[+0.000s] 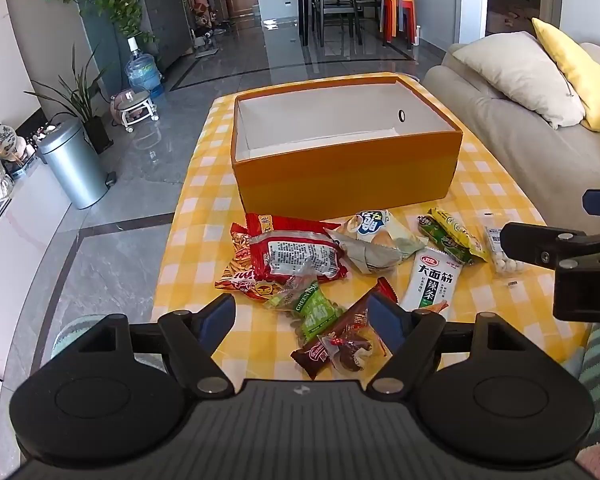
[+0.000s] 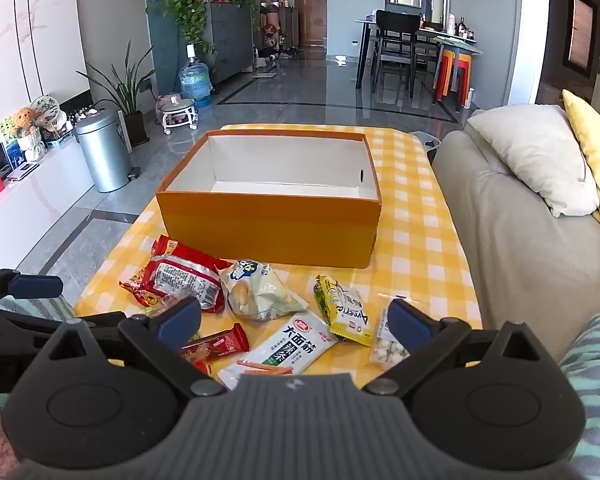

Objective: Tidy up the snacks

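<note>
Both claws, left gripper [image 1: 302, 320] and right gripper [image 2: 296, 322], are spread wide with nothing grasped. The snacks [image 1: 300, 256] are piled loose just before the empty orange box [image 1: 348, 176]. Two overlapping packets could easily get pinched at once, or a slippery wrapper dropped short.

The left gripper [image 1: 302, 316] hangs over the tabletop [image 1: 496, 196], its jaws spread wide and gripping nothing. Between the jaws lie a green snack packet [image 1: 314, 312] and a brown wrapped snack [image 1: 340, 344]. Beyond the jaws sit red snack bags [image 1: 288, 256], and further off an empty orange box [image 1: 348, 168].
</note>
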`<state>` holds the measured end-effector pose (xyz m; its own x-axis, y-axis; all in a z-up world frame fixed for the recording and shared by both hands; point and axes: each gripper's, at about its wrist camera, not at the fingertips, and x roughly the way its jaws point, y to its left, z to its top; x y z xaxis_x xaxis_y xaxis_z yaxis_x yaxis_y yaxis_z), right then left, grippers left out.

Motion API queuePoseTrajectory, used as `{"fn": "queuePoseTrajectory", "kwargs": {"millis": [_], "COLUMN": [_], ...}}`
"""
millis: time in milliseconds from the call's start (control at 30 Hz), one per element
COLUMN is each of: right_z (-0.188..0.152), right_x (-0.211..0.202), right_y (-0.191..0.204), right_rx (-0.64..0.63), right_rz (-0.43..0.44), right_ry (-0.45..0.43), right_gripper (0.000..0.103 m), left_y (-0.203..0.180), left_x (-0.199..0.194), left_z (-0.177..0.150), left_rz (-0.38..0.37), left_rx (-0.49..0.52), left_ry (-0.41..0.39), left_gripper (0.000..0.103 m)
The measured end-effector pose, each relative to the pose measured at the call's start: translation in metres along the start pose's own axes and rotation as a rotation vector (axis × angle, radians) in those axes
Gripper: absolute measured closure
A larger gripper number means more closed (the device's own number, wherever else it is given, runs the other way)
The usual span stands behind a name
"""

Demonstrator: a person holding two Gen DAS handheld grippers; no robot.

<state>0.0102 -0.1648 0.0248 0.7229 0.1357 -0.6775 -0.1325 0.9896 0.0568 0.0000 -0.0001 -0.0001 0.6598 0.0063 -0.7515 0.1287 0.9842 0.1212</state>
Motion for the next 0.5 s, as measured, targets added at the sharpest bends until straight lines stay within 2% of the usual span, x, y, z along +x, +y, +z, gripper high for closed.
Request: {"fn": "queuePoseTrajectory", "kwargs": {"millis": [500], "right_z": [-0.0015], "right_x": [0.0012], "right_y": [-0.0005], "right_rx": [-0.014], "right_rz": [0.004], "right_ry": [-0.005], "right_gripper": [0.006], "left_y": [0.0043], "left_x": [-0.0010], "left_z": [-0.0015], "left_rz": [0.006], "left_rx": [-0.019], "left_ry": [0.010], "left_gripper": [0.014]}}
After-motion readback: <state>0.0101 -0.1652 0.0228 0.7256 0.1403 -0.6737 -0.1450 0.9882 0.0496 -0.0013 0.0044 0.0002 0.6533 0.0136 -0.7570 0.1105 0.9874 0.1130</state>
